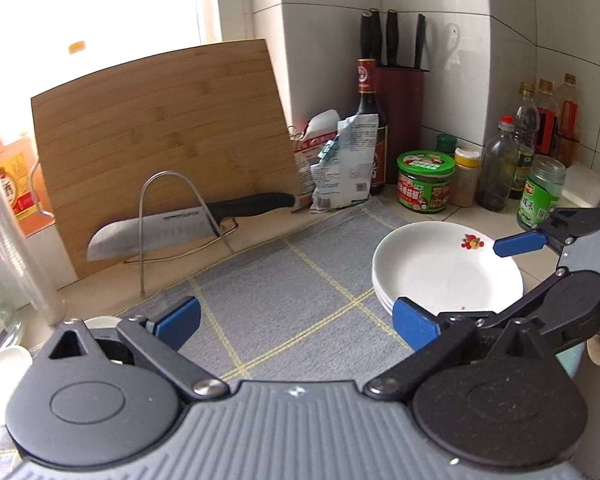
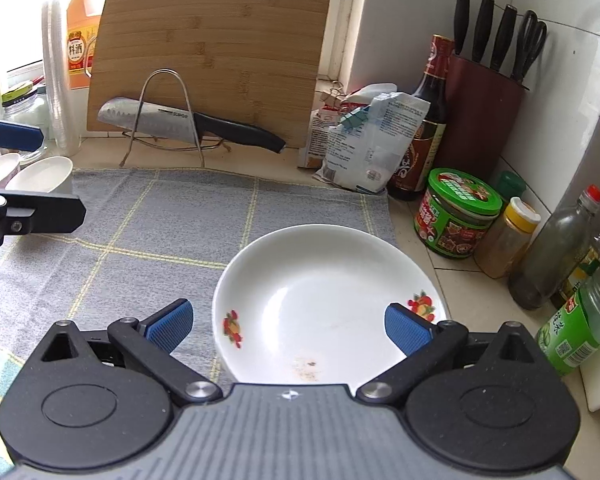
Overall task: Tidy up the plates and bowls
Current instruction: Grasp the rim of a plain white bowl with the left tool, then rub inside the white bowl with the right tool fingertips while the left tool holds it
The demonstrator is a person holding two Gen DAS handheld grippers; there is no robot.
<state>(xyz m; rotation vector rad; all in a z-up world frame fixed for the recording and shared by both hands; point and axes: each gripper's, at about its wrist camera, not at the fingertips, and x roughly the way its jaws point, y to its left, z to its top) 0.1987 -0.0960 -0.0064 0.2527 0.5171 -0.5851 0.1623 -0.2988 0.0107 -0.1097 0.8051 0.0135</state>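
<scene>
Worktop (image 2: 420,256): tiled kitchen corner, grey cloth (image 2: 160,232) laid.
Plates (image 1: 444,268): stacked beneath right claw (image 2: 288,326), judged done.
Bowls (image 2: 42,174): left of it, unsorted.
Left claw (image 1: 296,320): wide, empty.
Right claw: wide, nothing held.

The plate stack's (image 1: 440,276) near rim is hidden behind gripper linkage.

Daylight pours in from the window (image 1: 92,8) behind the cutting board (image 1: 160,140), blown out to pure white in both views and washing out the upper left. The counter is evenly bright with soft, faint shadows. Fisheye distortion bends the wall tiles (image 1: 560,60), with dark vignetting in the corners.
</scene>
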